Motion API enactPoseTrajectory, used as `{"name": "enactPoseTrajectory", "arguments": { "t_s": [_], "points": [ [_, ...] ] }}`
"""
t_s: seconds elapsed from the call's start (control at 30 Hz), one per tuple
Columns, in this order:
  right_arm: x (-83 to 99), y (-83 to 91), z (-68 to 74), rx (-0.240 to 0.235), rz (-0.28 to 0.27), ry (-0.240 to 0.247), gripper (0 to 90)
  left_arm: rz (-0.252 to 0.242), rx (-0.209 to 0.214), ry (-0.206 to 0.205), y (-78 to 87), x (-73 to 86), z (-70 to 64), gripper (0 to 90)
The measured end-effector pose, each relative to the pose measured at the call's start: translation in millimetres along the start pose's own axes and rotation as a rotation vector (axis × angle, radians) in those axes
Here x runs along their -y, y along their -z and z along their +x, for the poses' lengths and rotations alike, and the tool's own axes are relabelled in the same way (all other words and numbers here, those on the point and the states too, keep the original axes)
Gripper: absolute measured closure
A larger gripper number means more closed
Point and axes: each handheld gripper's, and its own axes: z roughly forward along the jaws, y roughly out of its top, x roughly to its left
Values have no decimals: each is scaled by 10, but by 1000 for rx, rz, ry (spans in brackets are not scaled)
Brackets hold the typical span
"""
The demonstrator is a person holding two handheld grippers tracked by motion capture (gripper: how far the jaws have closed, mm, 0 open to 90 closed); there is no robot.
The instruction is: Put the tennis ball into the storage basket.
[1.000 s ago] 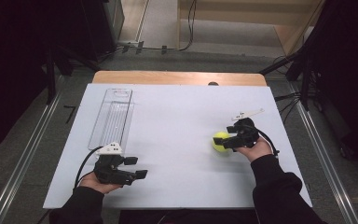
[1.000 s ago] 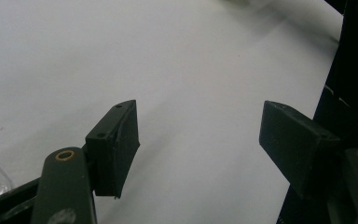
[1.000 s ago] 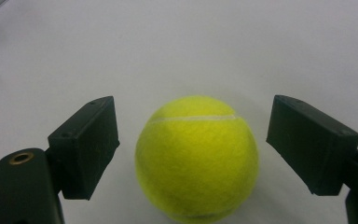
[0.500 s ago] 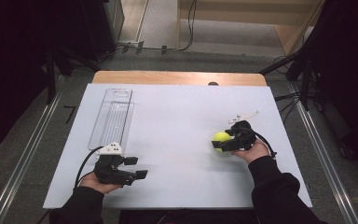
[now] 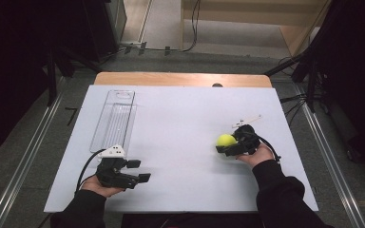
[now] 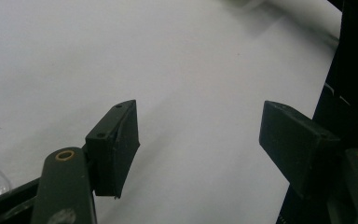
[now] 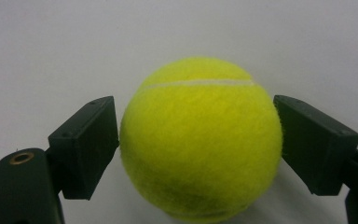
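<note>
Tennis ball [image 7: 200, 140], fuzzy yellow-green felt with a pale curved seam across its upper face, sits between the two black jaws of the right gripper [image 7: 196, 144]. Both flat pads press its sides in the right gripper view, so the gripper looks clamped on it. In the high view the ball [image 5: 226, 140] lies at the right side of the white table [image 5: 180, 123], just left of the right hand [image 5: 253, 153], whether resting on the surface or raised slightly off it I cannot tell.

A round ball has no long axis, so the grip angle matters little; what counts is the way to the clear plastic oblong tray [image 5: 114, 118], which lies well apart at the far left with its long side running near to far. The likely move is leftward across the table.

The left gripper [image 5: 134, 171] rests at the near left, just this side of the tray, its jaws spread wide and empty.
</note>
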Motion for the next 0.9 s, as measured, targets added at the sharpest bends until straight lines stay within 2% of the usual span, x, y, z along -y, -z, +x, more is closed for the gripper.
{"name": "enactPoseTrajectory", "arguments": {
  "t_s": [0.1,0.13,0.23,0.33,0.37,0.9],
  "points": [
    [4,-12,-4,-1,8,-3,155,1,0,-1,-4,0,0,291],
    [10,-27,-10,0,18,7,210,1,1,-2,-4,1,1,290],
    [12,-40,-5,-3,34,19,230,1,0,-2,-3,1,2,291],
    [6,-41,-1,0,35,20,235,1,0,-3,-2,2,0,291],
    [0,-37,-2,-1,39,2,238,1,0,-3,-1,1,-1,291],
    [-13,1,-8,-12,35,-3,240,1,1,-1,-1,0,0,291]
  ]
}}
